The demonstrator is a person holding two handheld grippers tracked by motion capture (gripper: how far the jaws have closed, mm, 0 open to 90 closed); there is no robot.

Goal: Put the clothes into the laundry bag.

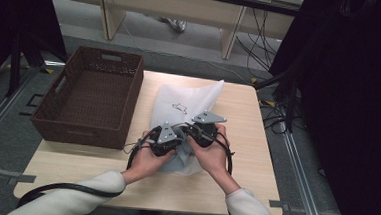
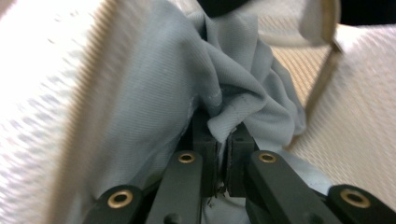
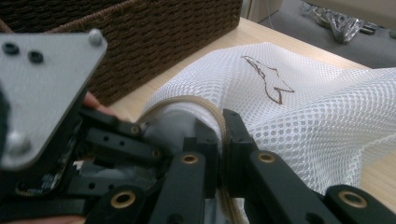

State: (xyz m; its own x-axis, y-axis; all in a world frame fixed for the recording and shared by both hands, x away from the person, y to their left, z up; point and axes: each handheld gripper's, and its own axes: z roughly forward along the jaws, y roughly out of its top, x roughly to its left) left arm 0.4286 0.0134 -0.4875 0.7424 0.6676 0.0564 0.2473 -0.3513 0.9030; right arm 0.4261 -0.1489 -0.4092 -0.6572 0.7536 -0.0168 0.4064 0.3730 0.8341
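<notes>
Surface (image 1: 255,156): light wood, carries everything. Brown wicker basket (image 1: 89,99) sits at its left side, looks empty, just beside the bag; probably a source or drop-off spot, cannot tell which.

White mesh laundry bag (image 1: 188,105) lies flat mid-surface, closed end pointing away from the person, mouth toward them so both tools can work at the opening. Small dark line drawing printed on top of the mesh.

Grey-blue garment (image 2: 154,93) sits at the bag's mouth, partly inside the mesh, bunched in folds. Looks like stuffing-in work, roughly midway.

Left hand-held gripper (image 1: 165,136): jaws clamped on a hemmed fold of the garment, so it can push cloth into the bag. Right hand-held gripper (image 1: 205,126): jaws pinched on the beige corded rim (image 3: 205,105) of the bag, holding the mouth up and open.

Pose: both forearms come in from the near edge, white sleeves, hands close together over the bag's near end, grippers nearly touching, angled inward toward each other.
</notes>
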